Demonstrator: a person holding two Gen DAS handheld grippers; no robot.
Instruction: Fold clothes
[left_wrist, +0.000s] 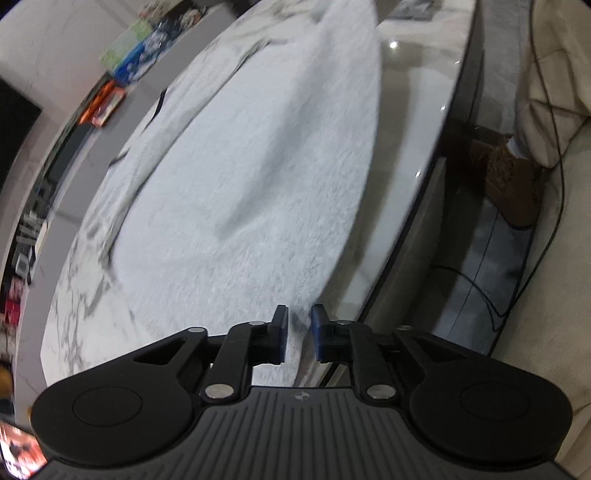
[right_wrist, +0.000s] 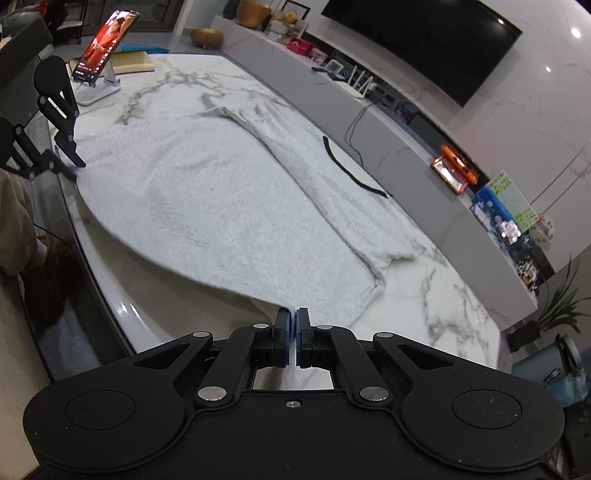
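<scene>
A white fuzzy garment (right_wrist: 221, 192) lies spread on the marble table (right_wrist: 424, 288), one sleeve folded over along its far side, with a black trim strip (right_wrist: 351, 170) on it. My right gripper (right_wrist: 294, 334) is shut on the garment's near corner at the table edge. My left gripper (left_wrist: 299, 334) is at the opposite near corner; its jaws stand slightly apart with the white cloth (left_wrist: 240, 166) between them. It also shows in the right wrist view (right_wrist: 75, 168) at the cloth's edge.
A phone on a white stand (right_wrist: 101, 55) and a book (right_wrist: 133, 61) sit at the table's far end. A grey low cabinet (right_wrist: 388, 140) with boxes and a TV lies beyond. A person's leg and brown slipper (left_wrist: 513, 184) are beside the table.
</scene>
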